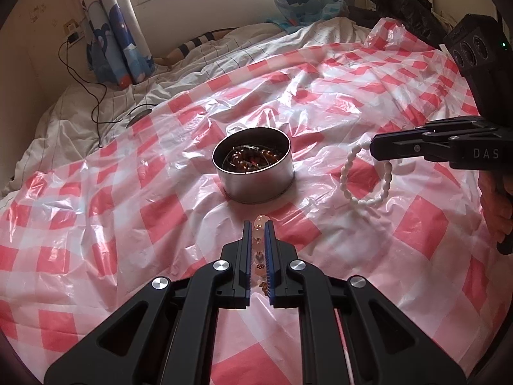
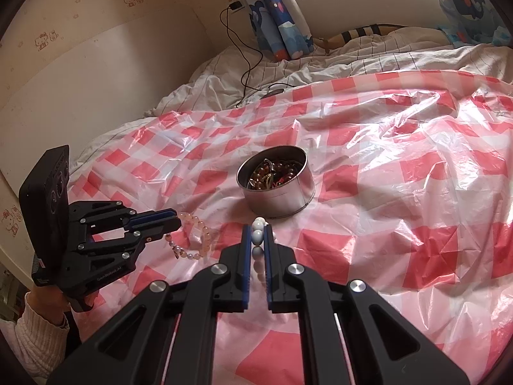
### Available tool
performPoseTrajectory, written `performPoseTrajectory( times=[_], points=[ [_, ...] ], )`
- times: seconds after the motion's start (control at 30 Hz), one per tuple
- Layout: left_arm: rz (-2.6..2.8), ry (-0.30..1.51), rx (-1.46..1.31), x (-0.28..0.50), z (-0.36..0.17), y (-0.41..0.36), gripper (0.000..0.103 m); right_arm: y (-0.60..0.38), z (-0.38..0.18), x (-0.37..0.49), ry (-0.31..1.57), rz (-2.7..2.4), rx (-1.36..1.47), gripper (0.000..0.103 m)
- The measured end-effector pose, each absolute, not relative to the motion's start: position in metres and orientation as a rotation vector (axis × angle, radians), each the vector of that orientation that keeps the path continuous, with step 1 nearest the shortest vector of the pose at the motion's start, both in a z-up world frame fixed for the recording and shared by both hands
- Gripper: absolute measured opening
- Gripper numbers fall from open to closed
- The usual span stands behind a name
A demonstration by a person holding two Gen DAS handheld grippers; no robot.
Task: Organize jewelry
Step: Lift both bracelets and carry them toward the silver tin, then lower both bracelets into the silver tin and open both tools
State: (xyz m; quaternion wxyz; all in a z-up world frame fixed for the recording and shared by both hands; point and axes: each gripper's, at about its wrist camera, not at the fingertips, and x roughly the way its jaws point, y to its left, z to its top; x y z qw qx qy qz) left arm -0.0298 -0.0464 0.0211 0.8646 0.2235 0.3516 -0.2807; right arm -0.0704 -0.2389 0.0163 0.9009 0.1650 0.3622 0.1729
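The left hand-held gripper (image 1: pixel 258 227) sits at the lower centre of the left wrist view, its blue-padded fingers drawn narrow on a pink bead bracelet (image 1: pixel 259 250). In the right wrist view the same bracelet hangs as a loop from that gripper's tip at the left of the frame; whether the loop touches the sheet below cannot be told.

The right hand-held gripper (image 2: pixel 258 229) occupies the lower centre of the right wrist view, likewise narrowed, clamping a white bead bracelet (image 2: pixel 258 235). In the left wrist view this bracelet dangles as an open loop from the gripper at the right edge of the frame.

A round metal tin (image 1: pixel 255 181) stands upright at the centre of both views, lidless, holding a tangle of brown and amber beads and metal pieces. It rests on a crinkled red-and-white checked plastic sheet (image 1: pixel 416 231) spread over a bed (image 1: pixel 80 118) with pale lined bedding. Both bracelets are apart from the tin, the pink one in front of it, the white one to its right in the left wrist view.

A black cable (image 1: pixel 96 96) runs from a wall socket at the upper left onto the bedding. Whale-print curtains (image 1: pixel 118 32) hang behind.
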Motion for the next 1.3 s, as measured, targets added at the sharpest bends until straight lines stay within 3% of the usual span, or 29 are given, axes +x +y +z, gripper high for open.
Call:
performPoseTrajectory(
  times=[0.43,0.77,1.3],
  points=[
    [-0.587,0.643,0.45,-0.02,0.056,-0.068,0.007,-0.24,0.038,-0.072,0.647,0.388,0.371,0.008],
    [-0.695,0.666,0.139,0.032,0.08,-0.06,0.007,-0.256,0.055,-0.058,0.59,0.346,0.401,0.008],
    [-0.757,0.732,-0.104,0.073,0.058,-0.037,0.007,-0.262,0.052,0.011,0.585,0.424,0.585,0.008]
  ],
)
